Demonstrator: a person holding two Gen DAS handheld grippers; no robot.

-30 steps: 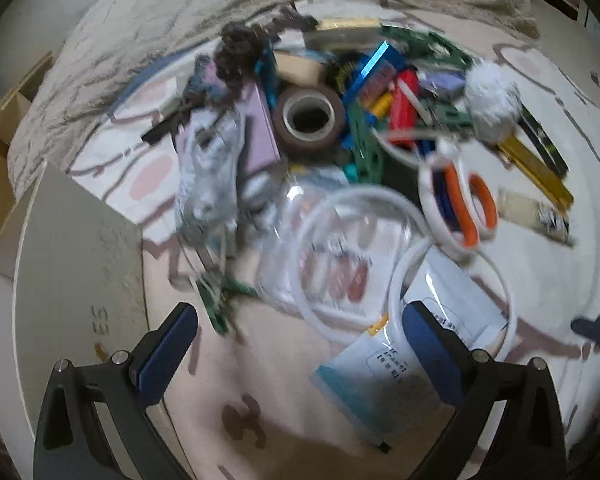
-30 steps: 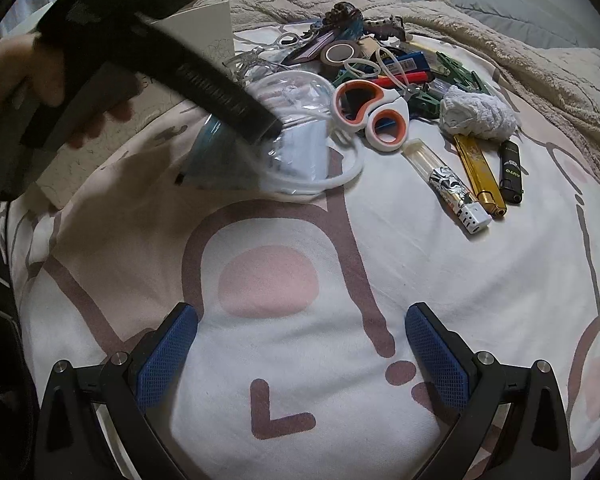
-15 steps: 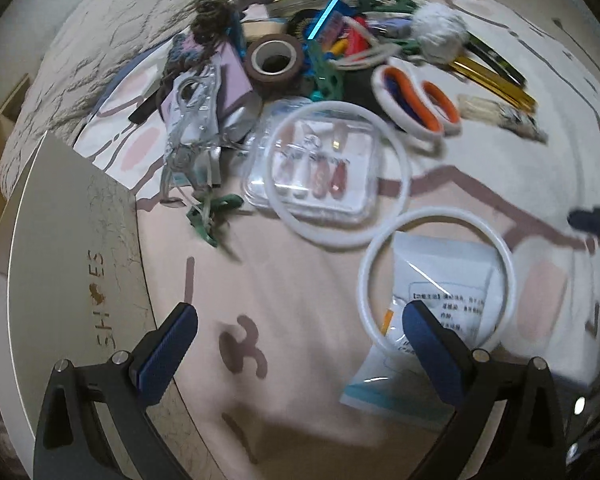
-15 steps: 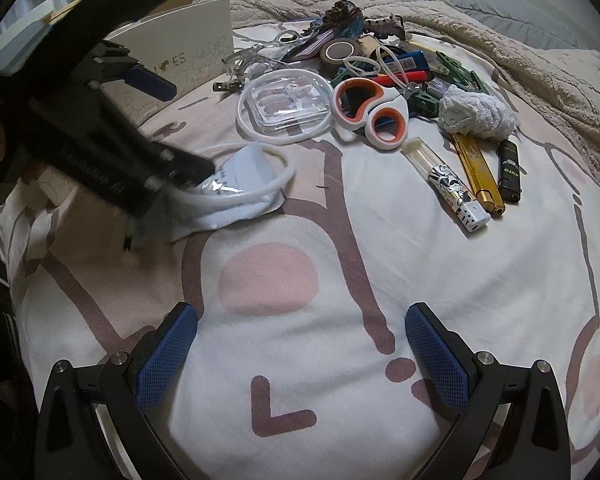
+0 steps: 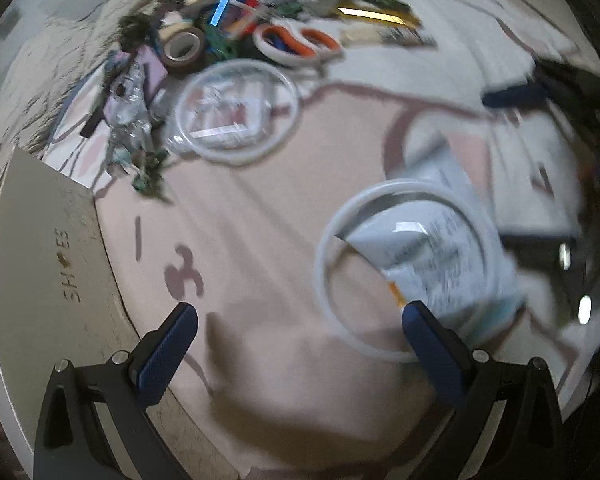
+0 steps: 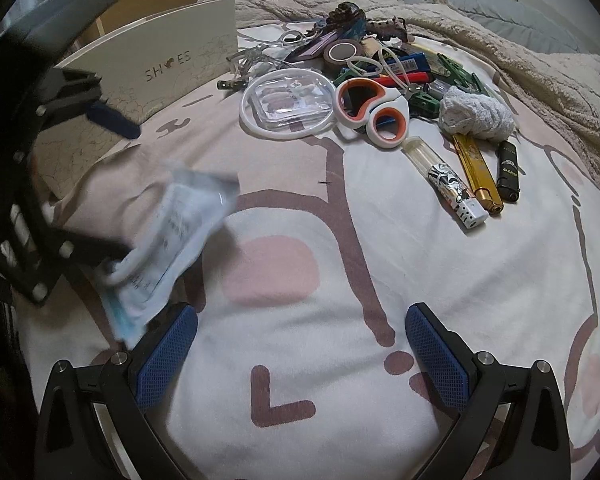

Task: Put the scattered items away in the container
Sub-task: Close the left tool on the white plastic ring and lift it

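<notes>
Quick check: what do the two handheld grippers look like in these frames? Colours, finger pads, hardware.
Both match: the right gripper has matte black angular finger arms, silver screws at the joints and blue mesh-textured pads on the fingers. The left gripper shows the same black arms and blue pads; from the right view its body is a black frame with silver bolts. No cables, markings, sleeves or hands visible.

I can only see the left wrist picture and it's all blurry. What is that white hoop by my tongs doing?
Observer: In the right wrist view, the white hoop looks hooked over one finger of the left tongs. The tongs are wide open, and a pale blue packet hangs with the hoop.
Child: Are the other tongs holding something too?
Observer: No. The right tongs are open with nothing between them, above a bare patch of the bedcover.
</notes>
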